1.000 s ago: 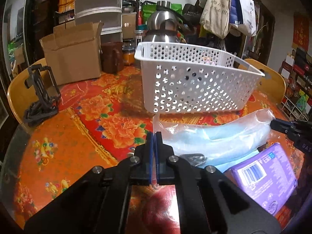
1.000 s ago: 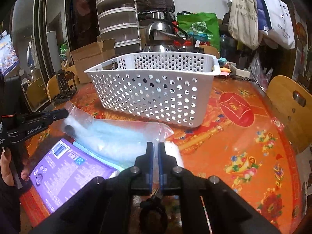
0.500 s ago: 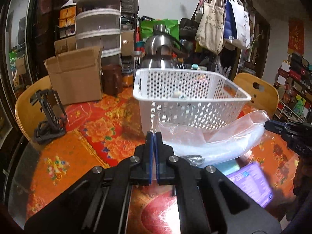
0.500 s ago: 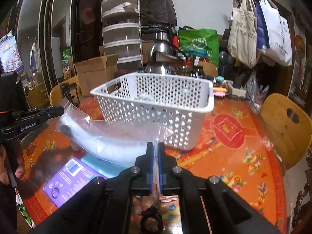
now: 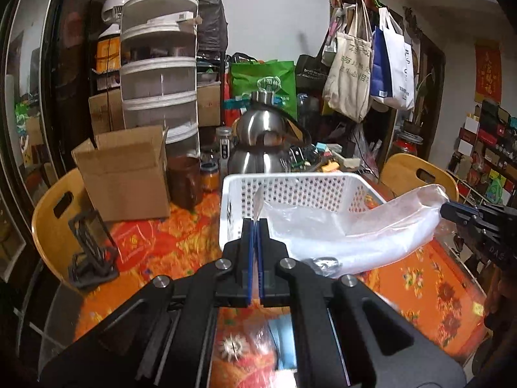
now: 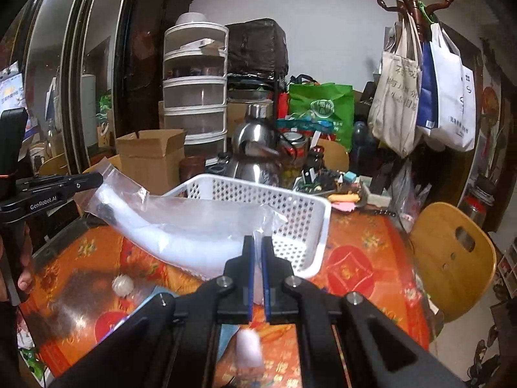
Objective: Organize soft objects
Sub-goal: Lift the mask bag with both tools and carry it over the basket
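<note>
A clear plastic bag with a pale soft item inside (image 5: 355, 226) hangs in the air between both grippers, level with the rim of the white perforated basket (image 5: 300, 184). My left gripper (image 5: 256, 226) is shut on one end of the bag. My right gripper (image 6: 257, 242) is shut on the other end; it also shows at the right edge of the left wrist view (image 5: 458, 211). The bag (image 6: 194, 229) sags in front of the basket (image 6: 303, 223). The left gripper appears at the left of the right wrist view (image 6: 90, 181).
The table has an orange floral cloth (image 5: 420, 278). A cardboard box (image 5: 126, 174), a steel kettle (image 5: 261, 142) and jars stand behind the basket. A purple packet edge (image 6: 129, 320) and a small white ball (image 6: 122, 286) lie on the table. Wooden chairs (image 6: 452, 255) stand around.
Both grippers have lifted the bag off the table, up to the height of the basket rim. The purple packet has dropped low in view.
</note>
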